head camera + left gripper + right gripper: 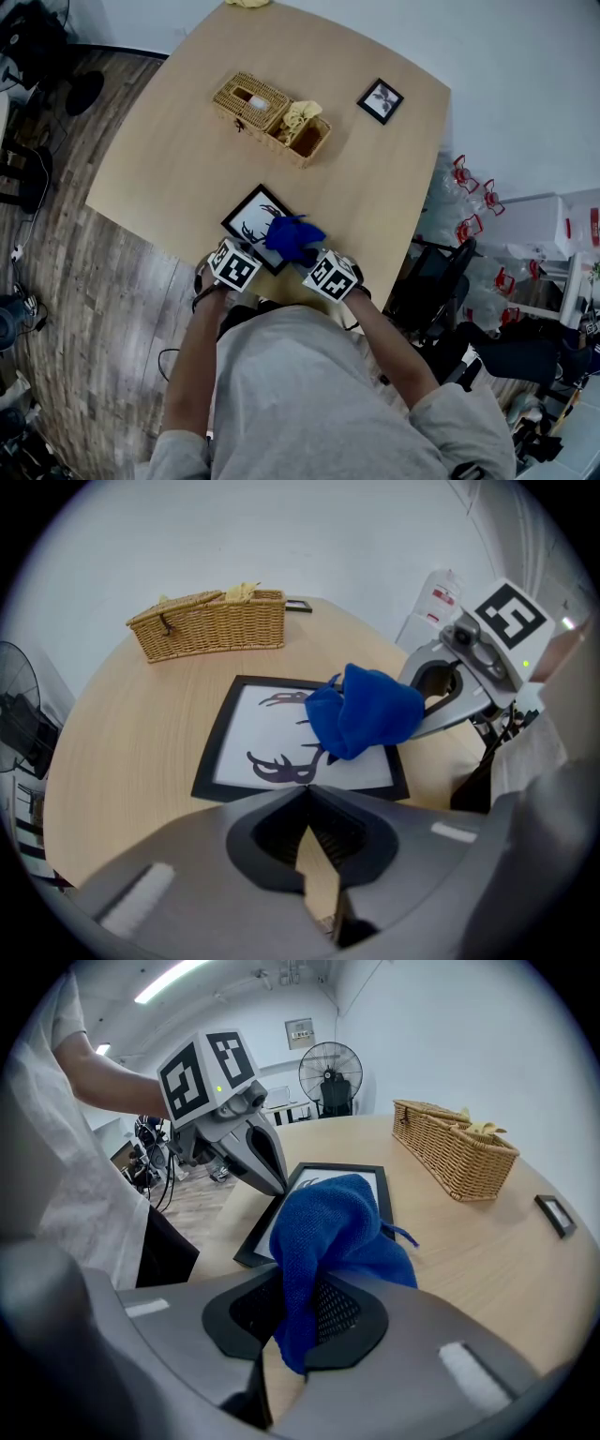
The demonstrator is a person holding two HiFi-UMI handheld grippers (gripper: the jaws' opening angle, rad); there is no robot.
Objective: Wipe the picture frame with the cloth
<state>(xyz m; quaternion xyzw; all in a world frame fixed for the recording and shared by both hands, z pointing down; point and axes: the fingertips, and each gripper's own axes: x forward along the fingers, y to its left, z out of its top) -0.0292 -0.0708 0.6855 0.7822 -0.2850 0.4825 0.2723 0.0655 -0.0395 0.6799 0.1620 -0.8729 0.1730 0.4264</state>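
Picture frame (251, 223) lies flat, face up, at the near edge of the worktop (169, 159). Its long axis runs roughly along that edge. A black antler print is seen on its white sheet.

Right gripper (307, 255): fingers are closed on the blue cloth (292, 238). The cloth is bunched and is held over the frame's right end. Contact between cloth and glass cannot be judged.

Left gripper (307, 794): fingers are drawn together, with nothing held between them. It is placed just at the frame's near long side.

A wicker basket (272, 117) is noted mid-worktop. A small frame (381, 100) is noted towards the far right corner.
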